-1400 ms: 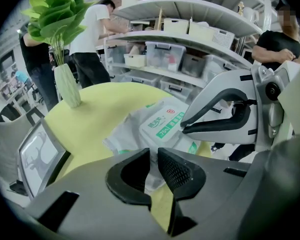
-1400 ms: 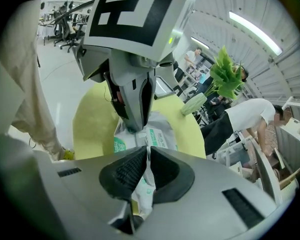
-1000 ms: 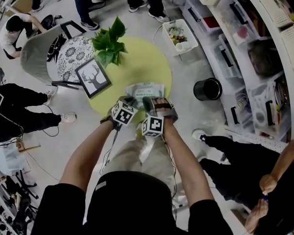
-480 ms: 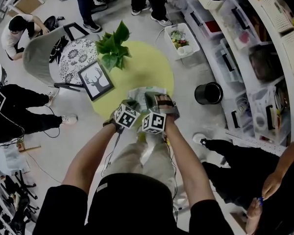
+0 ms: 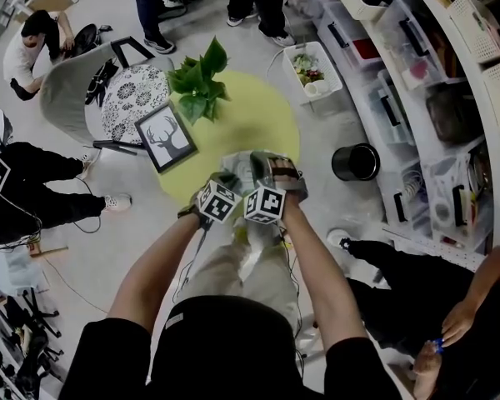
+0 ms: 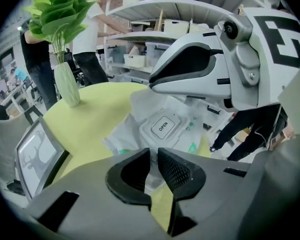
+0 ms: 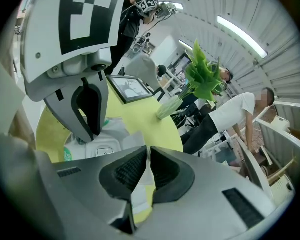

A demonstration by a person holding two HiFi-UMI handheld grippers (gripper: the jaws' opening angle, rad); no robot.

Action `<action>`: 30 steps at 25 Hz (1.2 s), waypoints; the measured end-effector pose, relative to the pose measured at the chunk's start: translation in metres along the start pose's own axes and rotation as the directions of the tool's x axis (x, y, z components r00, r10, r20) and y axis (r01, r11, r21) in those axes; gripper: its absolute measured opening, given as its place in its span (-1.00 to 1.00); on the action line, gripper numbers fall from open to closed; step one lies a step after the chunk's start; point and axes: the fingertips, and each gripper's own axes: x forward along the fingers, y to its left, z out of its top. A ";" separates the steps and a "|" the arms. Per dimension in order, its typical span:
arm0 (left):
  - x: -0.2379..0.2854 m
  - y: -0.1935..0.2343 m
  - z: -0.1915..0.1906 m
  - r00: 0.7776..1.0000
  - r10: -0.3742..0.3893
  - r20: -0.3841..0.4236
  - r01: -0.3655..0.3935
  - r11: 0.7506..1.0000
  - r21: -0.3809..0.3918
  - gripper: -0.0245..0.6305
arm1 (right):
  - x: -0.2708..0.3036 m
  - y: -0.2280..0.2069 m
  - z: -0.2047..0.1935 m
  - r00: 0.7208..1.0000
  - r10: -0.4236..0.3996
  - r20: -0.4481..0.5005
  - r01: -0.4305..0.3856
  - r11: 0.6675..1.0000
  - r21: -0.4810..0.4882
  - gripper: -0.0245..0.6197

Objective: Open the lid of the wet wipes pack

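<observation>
Right tool [image 7: 148, 153] shifted, down-tilted, jaws loosening on pack [image 7: 104, 150].

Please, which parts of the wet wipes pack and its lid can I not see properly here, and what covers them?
Left gripper view: the right gripper, whose jaws have just opened slightly on the pack's film, hides the far end of the wet wipes pack.
Right gripper view: the left gripper covers most of the lid.
Head view: both grippers cover most of the pack; the lid does not show.
</observation>
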 end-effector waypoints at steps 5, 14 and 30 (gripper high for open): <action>0.000 0.002 0.000 1.000 -0.004 0.009 0.004 1.000 -0.004 -0.72 | 0.006 -0.002 -0.001 1.000 -0.001 -0.001 0.001 1.000 0.010 -0.84; 0.000 0.002 0.000 1.000 -0.011 0.016 0.011 1.000 -0.003 -0.72 | 0.019 -0.010 -0.004 1.000 0.022 0.008 -0.023 0.997 0.080 -0.82; 0.002 0.002 -0.001 1.000 -0.014 0.024 0.014 1.000 0.000 -0.72 | 0.043 -0.018 -0.016 0.996 0.072 0.055 -0.088 0.925 0.371 -0.84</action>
